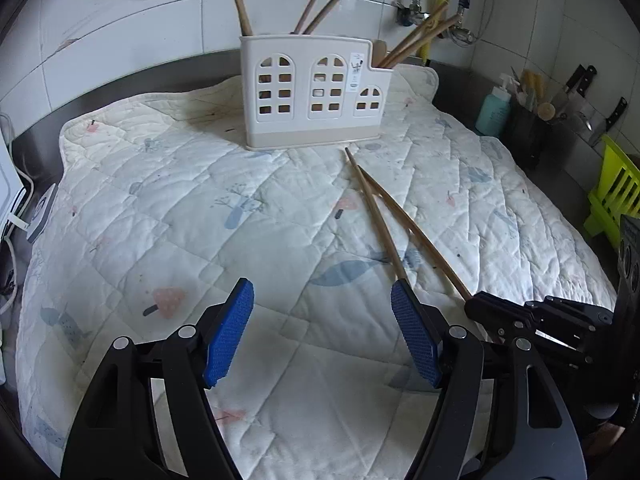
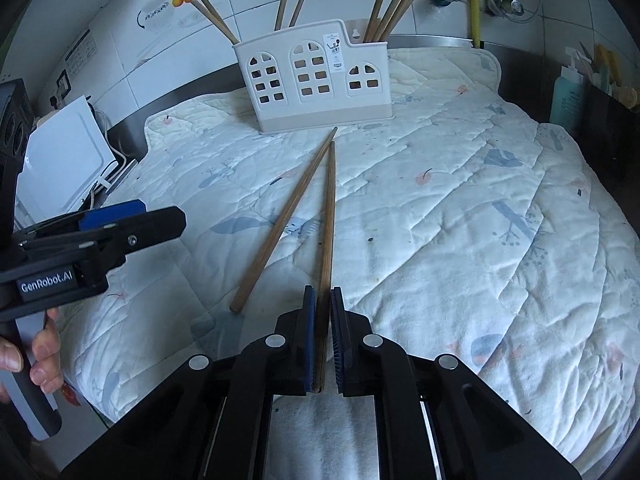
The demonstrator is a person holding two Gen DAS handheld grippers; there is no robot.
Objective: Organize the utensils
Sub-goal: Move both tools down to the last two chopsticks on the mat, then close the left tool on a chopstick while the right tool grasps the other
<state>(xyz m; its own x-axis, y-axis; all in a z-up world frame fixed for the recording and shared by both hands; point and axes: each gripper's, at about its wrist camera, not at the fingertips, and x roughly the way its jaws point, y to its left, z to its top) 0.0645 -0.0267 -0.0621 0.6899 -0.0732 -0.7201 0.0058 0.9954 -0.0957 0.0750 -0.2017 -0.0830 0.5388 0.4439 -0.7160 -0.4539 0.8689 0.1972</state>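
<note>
Two wooden chopsticks lie on the quilted mat in front of a white utensil holder that also shows in the right wrist view, with several chopsticks standing in it. My right gripper is shut on the near end of one chopstick, which points at the holder. The other chopstick lies loose just left of it. My left gripper is open and empty above the mat, left of the pair. The right gripper shows at the lower right of the left wrist view.
The quilted mat covers a steel counter. At the right stand a teal bottle, a dark knife rack and a lime green rack. A white appliance with cables sits at the left. Tiled wall behind.
</note>
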